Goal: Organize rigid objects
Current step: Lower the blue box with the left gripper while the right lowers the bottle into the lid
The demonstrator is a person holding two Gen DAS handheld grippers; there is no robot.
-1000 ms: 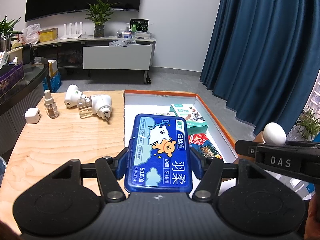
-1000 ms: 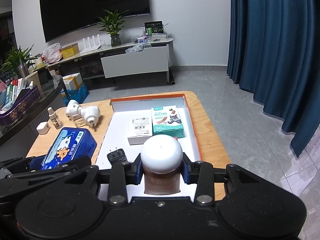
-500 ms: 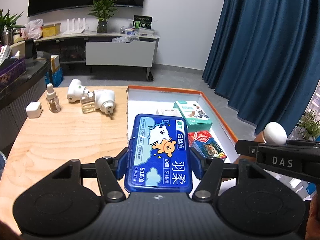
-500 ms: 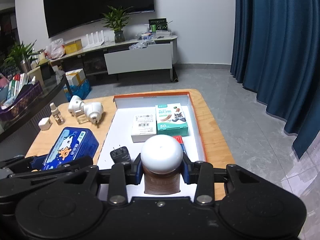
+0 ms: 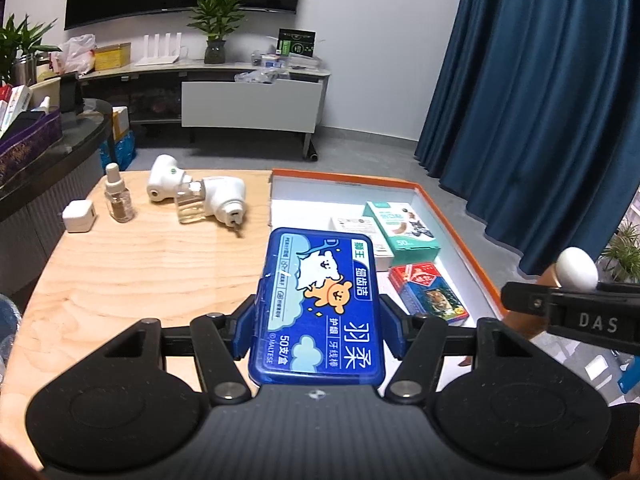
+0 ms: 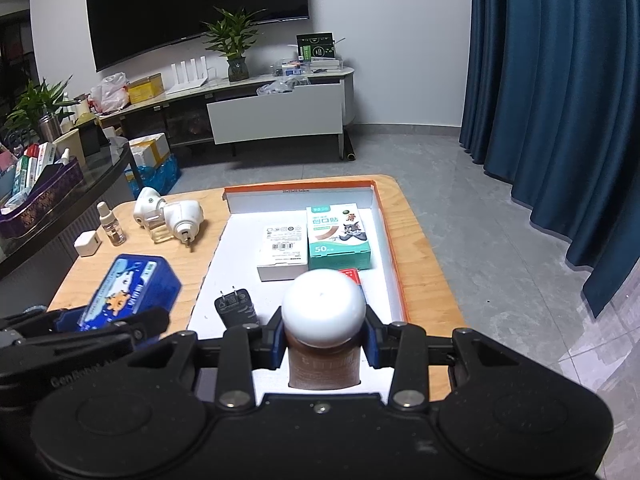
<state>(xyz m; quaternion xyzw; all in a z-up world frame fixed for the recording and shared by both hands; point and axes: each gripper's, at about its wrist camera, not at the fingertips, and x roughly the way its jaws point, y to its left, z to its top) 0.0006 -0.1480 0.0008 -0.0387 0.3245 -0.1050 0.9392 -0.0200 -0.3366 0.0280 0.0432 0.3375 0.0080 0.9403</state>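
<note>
Wooden tabletop bears our orange-rimmed tray. We hold both loads aloft: left gripper clamps the blue floss-pick case, marked "50支/盒"; right gripper grips the white-capped brown bottle. Next, we judge, lower each into bare tray space.

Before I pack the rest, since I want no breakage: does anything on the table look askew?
Yes: two white plug-in vaporizers lie tipped on their sides on the wooden table, one's clear liquid bottle sideways.
</note>
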